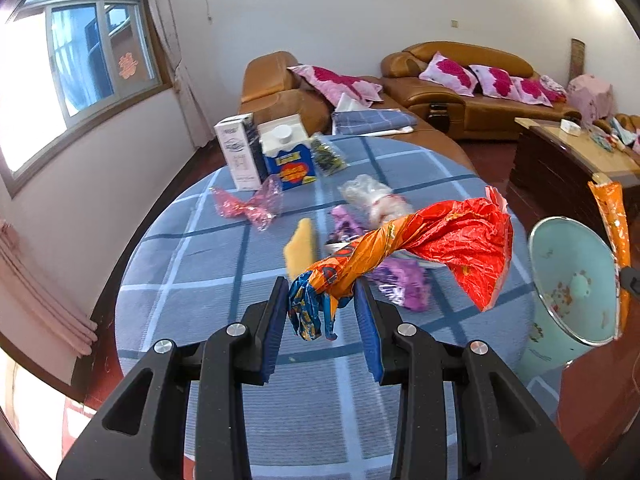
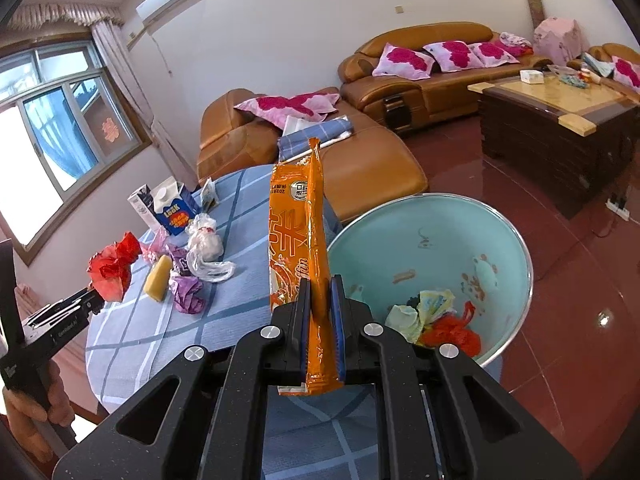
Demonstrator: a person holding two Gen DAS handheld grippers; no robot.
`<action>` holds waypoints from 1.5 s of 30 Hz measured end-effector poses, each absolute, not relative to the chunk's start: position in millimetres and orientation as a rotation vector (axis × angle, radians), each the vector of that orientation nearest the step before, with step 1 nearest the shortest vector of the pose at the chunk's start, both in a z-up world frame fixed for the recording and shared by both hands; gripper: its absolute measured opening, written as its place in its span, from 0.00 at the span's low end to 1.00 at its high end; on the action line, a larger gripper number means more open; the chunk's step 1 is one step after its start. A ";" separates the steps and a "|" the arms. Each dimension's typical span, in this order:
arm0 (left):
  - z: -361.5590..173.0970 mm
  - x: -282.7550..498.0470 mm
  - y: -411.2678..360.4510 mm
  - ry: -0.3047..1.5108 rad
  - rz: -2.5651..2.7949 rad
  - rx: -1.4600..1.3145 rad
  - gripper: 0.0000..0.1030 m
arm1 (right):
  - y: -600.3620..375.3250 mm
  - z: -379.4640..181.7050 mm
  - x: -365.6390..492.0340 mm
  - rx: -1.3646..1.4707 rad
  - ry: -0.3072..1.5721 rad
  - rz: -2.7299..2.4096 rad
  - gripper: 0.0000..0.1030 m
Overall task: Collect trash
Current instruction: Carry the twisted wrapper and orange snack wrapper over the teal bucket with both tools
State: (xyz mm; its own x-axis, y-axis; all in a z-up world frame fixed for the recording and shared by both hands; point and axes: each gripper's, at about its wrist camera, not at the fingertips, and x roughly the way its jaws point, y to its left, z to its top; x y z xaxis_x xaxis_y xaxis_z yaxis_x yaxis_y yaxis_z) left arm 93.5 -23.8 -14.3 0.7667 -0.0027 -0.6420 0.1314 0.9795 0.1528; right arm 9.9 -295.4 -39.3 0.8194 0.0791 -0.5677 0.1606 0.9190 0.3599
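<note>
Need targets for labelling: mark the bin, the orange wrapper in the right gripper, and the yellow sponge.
bin (image 2: pixel 432 222), right wrist view, bare inner wall.
orange wrapper (image 2: pixel 294 216), right wrist view, printed upper face.
yellow sponge (image 2: pixel 159 278), right wrist view, middle of block.

Black gripper, blue pads, silver screws

- A round counter stands under a blue cloth checked with pale and dark lines.
- At its far edge two cartons stand upright side by side: a white and dark one and a blue one with a white cap; a small clear packet leans just beside them.
- Nearer lie a crumpled pink wrapper, a knotted clear plastic bag, a yellow block and purple wrappers.
- A red tiled floor surrounds it.
</note>
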 end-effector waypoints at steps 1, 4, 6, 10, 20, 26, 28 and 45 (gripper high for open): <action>-14.4 92.5 -27.6 0.693 -0.079 0.199 0.33 | -295.9 -38.8 9.0 0.408 0.611 -0.046 0.11; -14.7 90.3 -35.4 0.692 -0.094 0.206 0.33 | -296.2 -37.4 6.7 0.395 0.602 -0.056 0.11; -14.5 89.6 -40.7 0.688 -0.103 0.212 0.33 | -296.3 -37.7 5.8 0.396 0.600 -0.062 0.11; -14.4 88.5 -50.2 0.685 -0.118 0.218 0.33 | -301.1 -40.1 2.9 0.408 0.598 -0.077 0.11; -13.8 84.8 -73.5 0.681 -0.149 0.228 0.33 | -310.1 -39.9 -1.1 0.391 0.588 -0.122 0.11; -12.8 82.8 -84.8 0.678 -0.164 0.232 0.33 | -318.7 -41.3 -2.7 0.402 0.584 -0.141 0.11; -12.2 82.6 -89.9 0.676 -0.169 0.235 0.33 | -321.1 -42.1 -3.7 0.405 0.584 -0.152 0.11; -13.9 85.2 -122.3 0.686 -0.209 0.248 0.33 | -335.1 -42.6 -10.0 0.405 0.569 -0.226 0.11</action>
